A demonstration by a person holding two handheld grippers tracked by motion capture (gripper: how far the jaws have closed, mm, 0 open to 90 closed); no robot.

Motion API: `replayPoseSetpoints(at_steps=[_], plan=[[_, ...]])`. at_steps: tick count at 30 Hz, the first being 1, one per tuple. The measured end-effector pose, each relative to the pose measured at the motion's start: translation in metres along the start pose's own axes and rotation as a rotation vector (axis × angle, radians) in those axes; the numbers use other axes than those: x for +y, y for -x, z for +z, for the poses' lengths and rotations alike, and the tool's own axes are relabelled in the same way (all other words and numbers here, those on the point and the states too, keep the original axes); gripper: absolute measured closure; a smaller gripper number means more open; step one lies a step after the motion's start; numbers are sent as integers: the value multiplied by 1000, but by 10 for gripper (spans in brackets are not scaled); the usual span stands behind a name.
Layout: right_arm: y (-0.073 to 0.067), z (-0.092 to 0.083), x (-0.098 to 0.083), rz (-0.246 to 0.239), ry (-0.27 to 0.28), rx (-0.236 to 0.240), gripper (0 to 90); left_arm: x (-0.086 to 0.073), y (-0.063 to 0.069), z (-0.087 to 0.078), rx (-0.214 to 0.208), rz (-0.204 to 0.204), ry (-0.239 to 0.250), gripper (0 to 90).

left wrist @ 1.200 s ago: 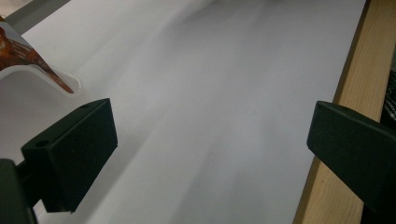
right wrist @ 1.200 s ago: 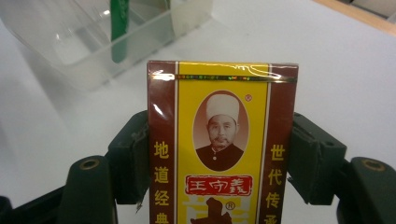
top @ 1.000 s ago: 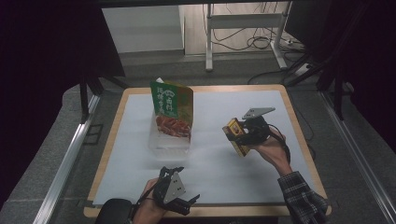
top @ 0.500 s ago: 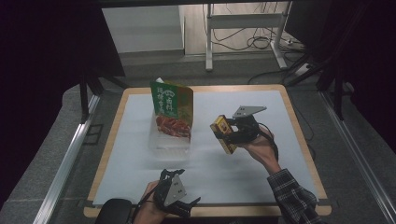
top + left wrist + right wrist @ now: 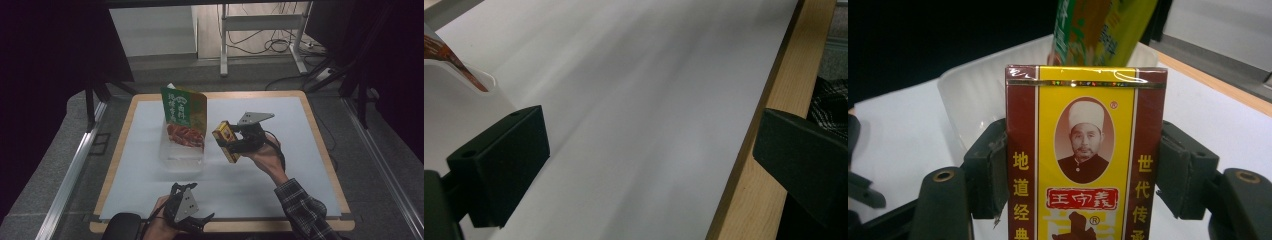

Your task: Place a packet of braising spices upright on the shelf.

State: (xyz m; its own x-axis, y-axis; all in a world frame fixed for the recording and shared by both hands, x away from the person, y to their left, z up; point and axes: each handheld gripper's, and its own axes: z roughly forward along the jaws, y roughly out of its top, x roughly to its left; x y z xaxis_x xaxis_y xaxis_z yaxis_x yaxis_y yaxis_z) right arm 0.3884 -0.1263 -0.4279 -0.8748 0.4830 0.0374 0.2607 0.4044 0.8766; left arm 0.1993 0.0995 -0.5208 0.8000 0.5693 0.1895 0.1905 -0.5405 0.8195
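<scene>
High view: we see the right gripper [image 5: 231, 141] with its jaws clenched on a yellow box [image 5: 226, 142] near the white container [image 5: 182, 159]; the left gripper [image 5: 186, 209] has its jaws released above the bench [image 5: 260, 180].

1. We see the right gripper [image 5: 231, 143] as a black body topped by a grey three-cornered plate, with a black cable looping beside it.
2. We note the right hand [image 5: 265, 157] coming out of a dark plaid sleeve [image 5: 305, 212] with pale check lines.
3. We see the left gripper [image 5: 186, 210] at the near edge, black too, its grey plate dotted with small screws.
4. In the gripper views we see blocky matte-black jaws with round screw holes.
</scene>
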Motion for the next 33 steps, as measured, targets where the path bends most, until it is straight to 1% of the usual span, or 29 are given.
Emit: replayPoseSetpoints(at_steps=[2, 7, 11, 13, 20, 29, 33], plan=[[-1, 2, 2, 5, 10, 7, 320, 0, 1, 1, -7, -10, 4, 13], [-6, 9, 6, 1, 40, 32, 320, 0, 2, 2, -13, -5, 2, 13], [-11, 16, 10, -12, 45, 43, 320, 0, 2, 2, -14, -9, 4, 13], [-13, 19, 12, -21, 52, 54, 320, 0, 1, 1, -14, -5, 0, 13], [-19, 31, 18, -35, 65, 75, 320, 0, 0, 1, -18, -9, 2, 13], [-24, 49, 24, -31, 81, 102, 319, 0, 0, 1, -20, -12, 7, 13], [-28, 58, 28, -35, 93, 111, 320, 0, 0, 1, -20, -7, 7, 13]])
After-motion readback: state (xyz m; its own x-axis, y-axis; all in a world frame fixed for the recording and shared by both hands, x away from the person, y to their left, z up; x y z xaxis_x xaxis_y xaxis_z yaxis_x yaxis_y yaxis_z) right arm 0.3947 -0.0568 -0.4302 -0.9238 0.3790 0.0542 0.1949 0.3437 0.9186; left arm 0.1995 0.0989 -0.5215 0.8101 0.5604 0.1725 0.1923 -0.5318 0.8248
